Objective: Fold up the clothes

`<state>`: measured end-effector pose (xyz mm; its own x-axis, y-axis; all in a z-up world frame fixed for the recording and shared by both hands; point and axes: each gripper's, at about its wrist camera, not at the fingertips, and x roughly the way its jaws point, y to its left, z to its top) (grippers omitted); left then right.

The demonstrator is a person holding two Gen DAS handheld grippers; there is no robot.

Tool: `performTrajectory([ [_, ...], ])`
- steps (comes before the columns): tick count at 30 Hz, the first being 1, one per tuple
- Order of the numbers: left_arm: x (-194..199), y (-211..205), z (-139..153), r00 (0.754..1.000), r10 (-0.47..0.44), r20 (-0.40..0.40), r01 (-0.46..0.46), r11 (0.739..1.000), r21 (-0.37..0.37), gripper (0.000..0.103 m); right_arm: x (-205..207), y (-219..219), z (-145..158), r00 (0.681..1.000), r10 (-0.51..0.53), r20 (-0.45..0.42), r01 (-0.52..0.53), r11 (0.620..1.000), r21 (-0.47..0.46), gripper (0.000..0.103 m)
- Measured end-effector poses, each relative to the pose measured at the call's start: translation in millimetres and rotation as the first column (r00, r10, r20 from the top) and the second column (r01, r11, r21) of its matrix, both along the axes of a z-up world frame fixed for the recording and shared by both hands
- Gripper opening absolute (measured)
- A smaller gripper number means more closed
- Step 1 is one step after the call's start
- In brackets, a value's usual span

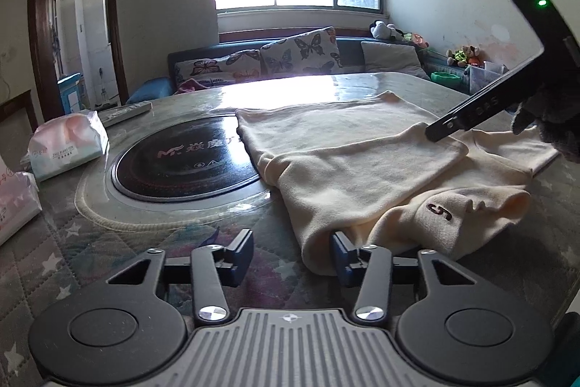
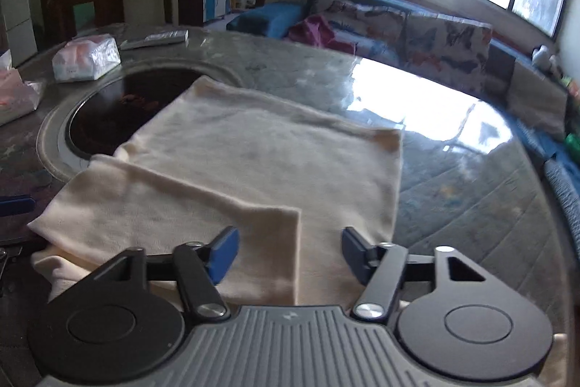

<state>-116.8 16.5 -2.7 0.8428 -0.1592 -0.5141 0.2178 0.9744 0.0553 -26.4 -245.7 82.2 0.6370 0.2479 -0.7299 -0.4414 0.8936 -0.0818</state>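
Note:
A cream garment (image 1: 362, 162) lies partly folded on the round table, a flap doubled over its body and a sleeve with a dark logo (image 1: 439, 212) bunched at the near right. My left gripper (image 1: 293, 254) stands open at the garment's near corner; the cloth bulges against its right pad only. In the right wrist view the garment (image 2: 253, 151) lies flat, and my right gripper (image 2: 290, 252) hovers open over the folded flap's corner, its pads apart from the cloth. One black finger (image 1: 440, 130) of that gripper rests at the flap's far corner, with a gloved hand (image 1: 543, 122) behind it.
A black round cooktop (image 1: 181, 158) is set into the table (image 1: 145, 234); the garment's left edge overlaps it. Tissue packs (image 1: 69, 140) and a remote (image 1: 125, 111) lie at the far left. A sofa with butterfly cushions (image 1: 297, 51) stands behind the table.

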Motion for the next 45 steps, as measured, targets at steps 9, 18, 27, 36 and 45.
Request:
performTrajectory([
  [9, -2, -5, -1, 0.999, -0.036, 0.014, 0.036, 0.999, 0.025, 0.015, 2, -4, -2, 0.997, 0.014, -0.070, -0.011, 0.999, 0.047, 0.006],
  [18, -9, 0, 5, 0.999, 0.009, 0.043, -0.010, 1.000, 0.009, 0.004, -25, 2, 61, 0.992, 0.065, 0.105, -0.071, 0.996, 0.053, 0.004],
  [27, -13, 2, 3, 0.999, -0.045, -0.012, 0.045, 0.999, 0.022, 0.004, -38, -20, 10, 1.000, 0.005, -0.017, -0.005, 1.000, 0.026, 0.006],
  [36, 7, 14, 39, 0.997, -0.071, -0.017, 0.071, 0.997, 0.008, 0.008, -50, -27, 29, 0.998, 0.032, 0.058, -0.037, 0.996, 0.087, 0.012],
  [45, 83, -31, 33, 0.991, -0.116, -0.065, 0.115, 0.993, -0.017, 0.009, -45, -16, -7, 0.997, 0.071, -0.027, -0.068, 0.991, 0.114, 0.012],
])
